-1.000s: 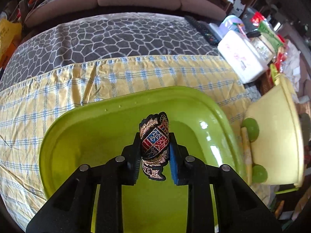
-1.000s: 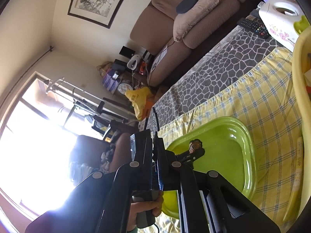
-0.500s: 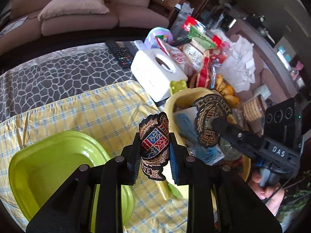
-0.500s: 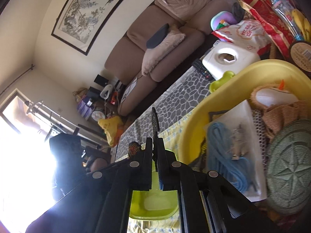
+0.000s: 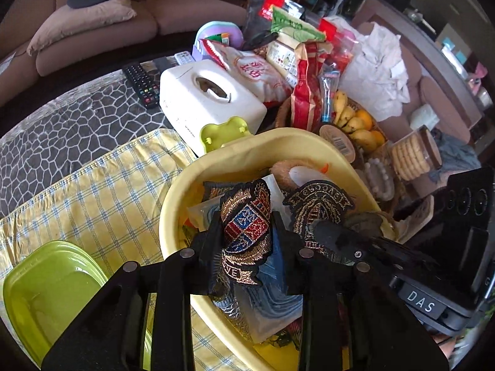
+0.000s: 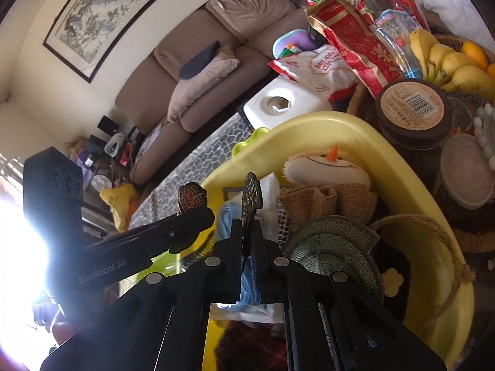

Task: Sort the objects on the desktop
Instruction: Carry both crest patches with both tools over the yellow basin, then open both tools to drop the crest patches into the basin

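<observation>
My left gripper (image 5: 246, 232) is shut on an embroidered crest patch (image 5: 246, 232) with a red and blue shield and gold trim. It hangs over the yellow basin (image 5: 278, 142), which holds several items. My right gripper (image 6: 247, 232) is shut on a dark gold-trimmed patch (image 6: 252, 198), seen edge-on, also over the yellow basin (image 6: 340, 123). That patch faces the left wrist view (image 5: 318, 210), just right of the crest patch. The left gripper's patch shows in the right wrist view (image 6: 191, 196). The green tray (image 5: 52, 290) lies at the lower left.
A white tissue box (image 5: 207, 99), remotes (image 5: 142, 83), snack bags (image 5: 297, 61), a fruit basket (image 5: 355, 120) and a biscuit jar (image 5: 411, 157) crowd the table behind the basin. The basin holds a woven doll (image 6: 328, 167), blue cord (image 6: 225, 219) and a green coaster (image 6: 334, 247).
Both grippers have swung right, from over the green tray to over the yellow basin, each still holding its patch. The two patches now sit closer together.
</observation>
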Motion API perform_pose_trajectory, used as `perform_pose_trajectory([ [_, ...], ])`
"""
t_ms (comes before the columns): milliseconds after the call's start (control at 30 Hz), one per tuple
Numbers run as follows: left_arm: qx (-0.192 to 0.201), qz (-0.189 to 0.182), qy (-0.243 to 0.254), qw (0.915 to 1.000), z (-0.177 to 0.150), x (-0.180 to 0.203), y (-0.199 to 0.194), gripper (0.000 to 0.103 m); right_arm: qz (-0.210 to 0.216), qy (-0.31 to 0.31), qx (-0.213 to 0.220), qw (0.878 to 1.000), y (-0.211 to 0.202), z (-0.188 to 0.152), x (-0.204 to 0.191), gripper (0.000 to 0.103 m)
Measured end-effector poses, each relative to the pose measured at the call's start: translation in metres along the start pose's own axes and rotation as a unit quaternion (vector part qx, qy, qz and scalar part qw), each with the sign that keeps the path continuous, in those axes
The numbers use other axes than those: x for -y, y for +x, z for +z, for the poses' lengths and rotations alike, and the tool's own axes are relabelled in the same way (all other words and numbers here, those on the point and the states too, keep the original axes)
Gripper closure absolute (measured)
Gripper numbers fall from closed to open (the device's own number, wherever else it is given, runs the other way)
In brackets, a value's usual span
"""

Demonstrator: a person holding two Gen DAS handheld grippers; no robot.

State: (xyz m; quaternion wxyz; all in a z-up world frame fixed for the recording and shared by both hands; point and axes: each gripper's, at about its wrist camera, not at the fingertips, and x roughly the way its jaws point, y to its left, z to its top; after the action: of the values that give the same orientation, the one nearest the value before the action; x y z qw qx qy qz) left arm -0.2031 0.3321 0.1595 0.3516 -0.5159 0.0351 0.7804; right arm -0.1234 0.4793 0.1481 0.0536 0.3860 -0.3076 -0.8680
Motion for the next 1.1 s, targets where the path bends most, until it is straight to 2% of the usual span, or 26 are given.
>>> perform_pose_trajectory([
  [33,-0.002,0.004,0.0,1.0,0.001,0.001,0.002,0.071,-0.024,-0.008,0.002,1.0,-0.001,0.0,0.0,0.096],
  [100,-0.002,0.004,-0.003,1.0,0.0,0.002,0.002,0.056,-0.077,-0.028,0.01,0.997,-0.004,0.0,-0.003,0.096],
  [133,0.001,0.001,-0.006,1.0,0.0,0.002,0.001,0.054,-0.086,-0.034,0.014,0.996,-0.006,0.0,-0.003,0.095],
  [200,0.008,-0.004,-0.009,0.9999,0.001,0.002,-0.006,0.048,-0.085,-0.036,0.02,0.995,-0.012,0.0,-0.004,0.089],
  [267,0.014,-0.009,-0.011,0.9998,0.001,0.001,-0.013,0.045,-0.084,-0.037,0.024,0.995,-0.014,0.0,-0.004,0.074],
  [300,0.018,-0.008,-0.012,0.9997,0.001,0.001,-0.016,0.043,-0.078,-0.036,0.021,0.996,-0.014,-0.001,-0.003,0.072],
  [433,0.035,-0.008,-0.023,0.9991,0.002,-0.006,-0.029,0.039,-0.105,-0.041,0.032,0.993,-0.02,0.001,-0.008,0.072],
  [567,0.042,-0.01,-0.032,0.9986,-0.003,-0.014,-0.04,0.038,-0.13,-0.05,0.056,0.989,-0.035,0.005,-0.013,0.064],
  [633,0.049,0.002,-0.032,0.9983,-0.01,-0.018,-0.046,0.033,-0.139,-0.052,0.061,0.987,-0.038,0.006,-0.014,0.063],
  [733,0.057,0.015,-0.036,0.9976,-0.022,-0.026,-0.055,0.028,-0.132,-0.056,0.058,0.988,-0.038,0.005,-0.017,0.063],
  [800,0.063,0.017,-0.041,0.997,-0.034,-0.031,-0.061,0.022,-0.13,-0.06,0.058,0.988,-0.038,0.005,-0.022,0.062],
  [867,0.066,0.019,-0.047,0.9966,-0.048,-0.037,-0.065,0.021,-0.126,-0.065,0.062,0.988,-0.04,0.004,-0.029,0.048],
  [900,0.066,0.021,-0.049,0.9964,-0.056,-0.039,-0.066,0.021,-0.122,-0.068,0.066,0.988,-0.042,0.004,-0.032,0.045],
  [1100,0.064,0.028,-0.068,0.9952,-0.121,-0.052,-0.066,0.021,-0.104,-0.096,0.083,0.986,-0.058,-0.002,-0.061,0.042],
])
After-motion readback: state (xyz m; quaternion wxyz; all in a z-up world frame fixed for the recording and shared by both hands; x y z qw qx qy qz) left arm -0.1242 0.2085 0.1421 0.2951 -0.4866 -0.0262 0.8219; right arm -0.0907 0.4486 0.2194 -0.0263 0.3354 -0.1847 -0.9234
